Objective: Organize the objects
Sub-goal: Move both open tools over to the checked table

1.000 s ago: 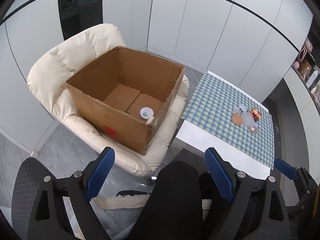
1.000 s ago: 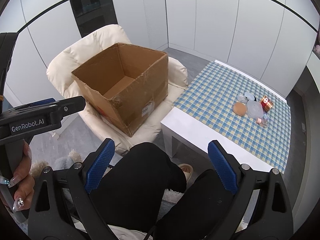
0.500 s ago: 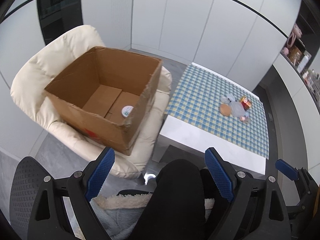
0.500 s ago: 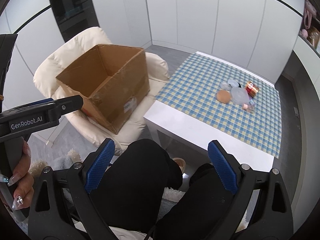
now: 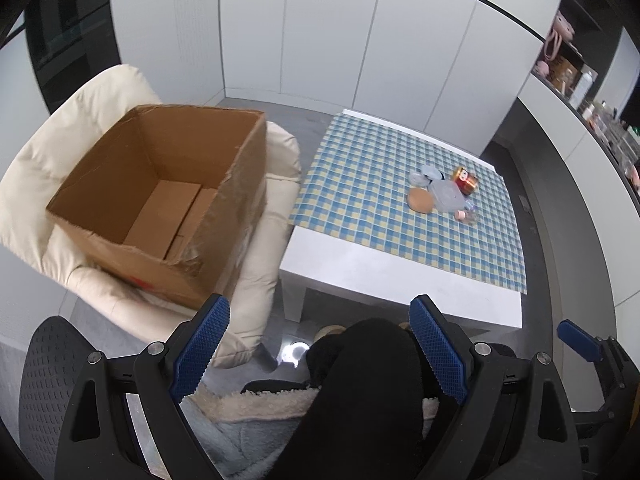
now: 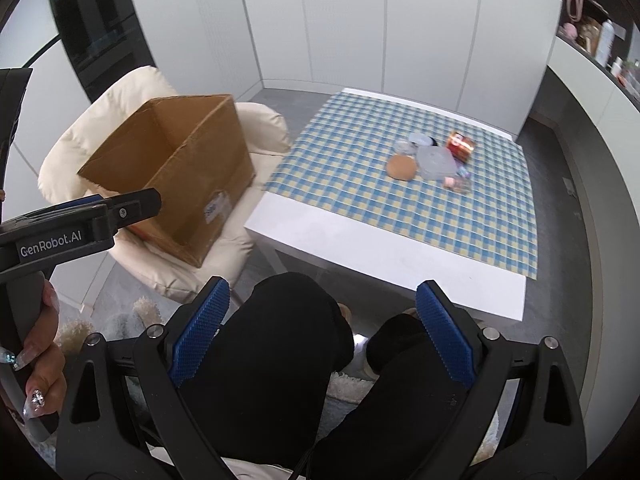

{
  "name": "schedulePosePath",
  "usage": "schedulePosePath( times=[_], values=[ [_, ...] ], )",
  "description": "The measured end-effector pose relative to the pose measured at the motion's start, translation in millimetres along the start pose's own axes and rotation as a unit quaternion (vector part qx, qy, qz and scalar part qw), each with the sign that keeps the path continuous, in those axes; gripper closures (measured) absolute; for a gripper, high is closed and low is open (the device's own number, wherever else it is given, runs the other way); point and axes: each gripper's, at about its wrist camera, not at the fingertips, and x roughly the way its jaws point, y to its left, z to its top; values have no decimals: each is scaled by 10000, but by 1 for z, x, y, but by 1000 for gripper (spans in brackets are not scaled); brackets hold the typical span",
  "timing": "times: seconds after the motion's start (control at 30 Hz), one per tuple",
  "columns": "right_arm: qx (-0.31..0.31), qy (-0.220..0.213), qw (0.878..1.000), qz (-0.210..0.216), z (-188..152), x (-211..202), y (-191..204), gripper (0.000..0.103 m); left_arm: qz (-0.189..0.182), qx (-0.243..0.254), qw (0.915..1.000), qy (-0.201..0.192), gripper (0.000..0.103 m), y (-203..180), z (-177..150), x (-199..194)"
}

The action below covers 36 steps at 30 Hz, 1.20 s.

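The task's things lie in one small heap on the checked cloth (image 6: 400, 208) of the white table (image 6: 384, 264), towards its far right part. In it I count one red can (image 6: 461, 145) lying on its side, one round tan thing (image 6: 401, 167), one clear lidded tub (image 6: 436, 163) and perhaps two or three small pieces that are too small to name. They touch or nearly touch one another.

The left gripper (image 5: 320, 352) and the right gripper (image 6: 322, 334) both stand wide open and hold nothing; each hangs over the person's dark knees, well apart from the heap.

One cardboard box (image 5: 160, 208) sits on one cream chair (image 5: 276, 184) left of the table. The left view looks down to the box floor. The right view shows only its walls, and also the hand (image 6: 38, 364) on the left gripper's handle.
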Motion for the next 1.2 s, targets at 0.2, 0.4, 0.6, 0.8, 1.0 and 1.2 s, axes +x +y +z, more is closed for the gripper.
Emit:
schedulePosePath(
  times=[0.2, 0.4, 0.6, 0.8, 1.0, 1.2],
  values=[
    [283, -57, 9992, -283, -1, -2, -22, 7, -96, 156, 9998, 39, 11, -17, 9, 11],
    [590, 10, 9968, -534, -2, 6, -52, 7, -209, 315, 9992, 110, 11, -36, 19, 30],
    [1001, 162, 9934, -538, -2, 27, -85, 7, -273, 457, 9982, 278, 11, -57, 27, 62],
    [1262, 202, 9894, -683, 5, 57, -112, 7, -198, 562, 9976, 366, 11, -72, 36, 90],
    [1381, 158, 9878, -709, 15, 80, -131, 7, -179, 499, 9974, 480, 11, -80, 48, 122],
    [1241, 133, 9876, -947, 34, 109, -146, 7, -217, 452, 9970, 596, 11, -91, 62, 155]
  ],
)
